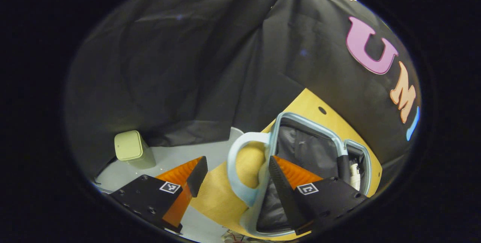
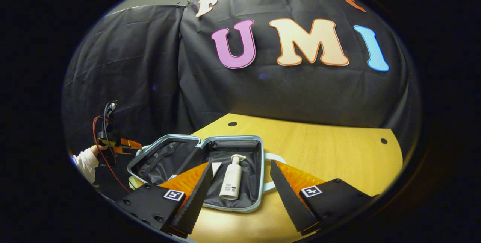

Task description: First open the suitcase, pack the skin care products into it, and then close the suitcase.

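Pump bottle (image 2: 231,180) lies lengthwise in the open suitcase (image 2: 240,206), nozzle toward the wall; both tools gape, right tool (image 2: 240,188), left tool (image 1: 236,183).

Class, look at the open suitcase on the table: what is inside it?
In the suitcase, a white pump bottle lies on the dark lining. A second white item beside it is partly hidden by the right gripper, so it cannot be identified.
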A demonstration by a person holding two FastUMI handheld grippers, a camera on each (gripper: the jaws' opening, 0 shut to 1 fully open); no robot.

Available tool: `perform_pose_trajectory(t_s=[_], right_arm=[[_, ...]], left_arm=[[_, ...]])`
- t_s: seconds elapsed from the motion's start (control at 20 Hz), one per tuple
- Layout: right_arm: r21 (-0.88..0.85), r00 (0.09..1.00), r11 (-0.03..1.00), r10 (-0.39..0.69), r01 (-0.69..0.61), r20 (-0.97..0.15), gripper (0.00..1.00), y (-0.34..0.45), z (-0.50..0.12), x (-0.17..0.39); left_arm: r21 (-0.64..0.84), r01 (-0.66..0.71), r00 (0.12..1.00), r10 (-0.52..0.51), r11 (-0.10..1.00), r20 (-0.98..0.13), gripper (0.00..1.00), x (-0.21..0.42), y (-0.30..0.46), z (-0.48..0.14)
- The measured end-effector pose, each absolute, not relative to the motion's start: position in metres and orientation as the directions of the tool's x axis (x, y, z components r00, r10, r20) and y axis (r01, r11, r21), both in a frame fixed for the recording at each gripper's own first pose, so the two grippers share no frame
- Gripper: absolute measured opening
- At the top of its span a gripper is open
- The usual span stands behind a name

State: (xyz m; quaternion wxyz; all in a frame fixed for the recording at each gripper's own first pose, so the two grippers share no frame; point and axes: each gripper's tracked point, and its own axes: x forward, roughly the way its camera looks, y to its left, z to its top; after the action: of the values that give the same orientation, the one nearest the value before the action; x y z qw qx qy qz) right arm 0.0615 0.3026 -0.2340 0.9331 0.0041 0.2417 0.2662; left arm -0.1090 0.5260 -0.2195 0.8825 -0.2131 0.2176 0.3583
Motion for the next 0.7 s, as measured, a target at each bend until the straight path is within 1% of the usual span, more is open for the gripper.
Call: perform_pose_trajectory(t_s=[0.15,0.25,0.35,0.4,0.45,0.5,0.6,0.65,0.7], right_arm=[[0.108,0.755,0.863,0.486,-0.493,-0.441,0.97,0.29,-0.219,0.056],[0.101,0.764,0.872,0.471,-0.479,-0.44,0.96,0.284,-0.214,0.053],[0.114,0.764,0.877,0.465,-0.467,-0.448,0.97,0.283,-0.214,0.048],[0.116,0.762,0.878,0.463,-0.465,-0.453,0.93,0.28,-0.215,0.045],[0.113,0.761,0.878,0.461,-0.465,-0.457,0.97,0.277,-0.214,0.043],[0.104,0.762,0.88,0.456,-0.464,-0.459,0.96,0.275,-0.214,0.043],[0.099,0.766,0.884,0.448,-0.457,-0.461,0.97,0.27,-0.214,0.042],[0.104,0.768,0.884,0.449,-0.456,-0.457,0.92,0.271,-0.212,0.041],[0.107,0.769,0.885,0.449,-0.453,-0.455,0.97,0.271,-0.211,0.041]], left_arm=[[-0.208,-0.736,0.631,0.541,0.645,-0.556,0.95,-0.104,0.533,-0.236],[-0.218,-0.729,0.637,0.524,0.649,-0.565,0.95,-0.1,0.533,-0.241],[-0.228,-0.721,0.64,0.503,0.655,-0.581,0.91,-0.104,0.538,-0.24],[-0.227,-0.723,0.635,0.498,0.653,-0.591,0.87,-0.106,0.541,-0.242],[-0.227,-0.723,0.632,0.492,0.653,-0.599,0.81,-0.104,0.542,-0.245],[-0.227,-0.724,0.63,0.49,0.652,-0.602,0.74,-0.103,0.544,-0.246],[-0.241,-0.722,0.632,0.476,0.648,-0.612,0.34,-0.099,0.542,-0.252],[-0.246,-0.724,0.63,0.472,0.644,-0.616,0.35,-0.097,0.543,-0.253],[-0.255,-0.72,0.634,0.462,0.645,-0.62,0.27,-0.096,0.541,-0.254]])
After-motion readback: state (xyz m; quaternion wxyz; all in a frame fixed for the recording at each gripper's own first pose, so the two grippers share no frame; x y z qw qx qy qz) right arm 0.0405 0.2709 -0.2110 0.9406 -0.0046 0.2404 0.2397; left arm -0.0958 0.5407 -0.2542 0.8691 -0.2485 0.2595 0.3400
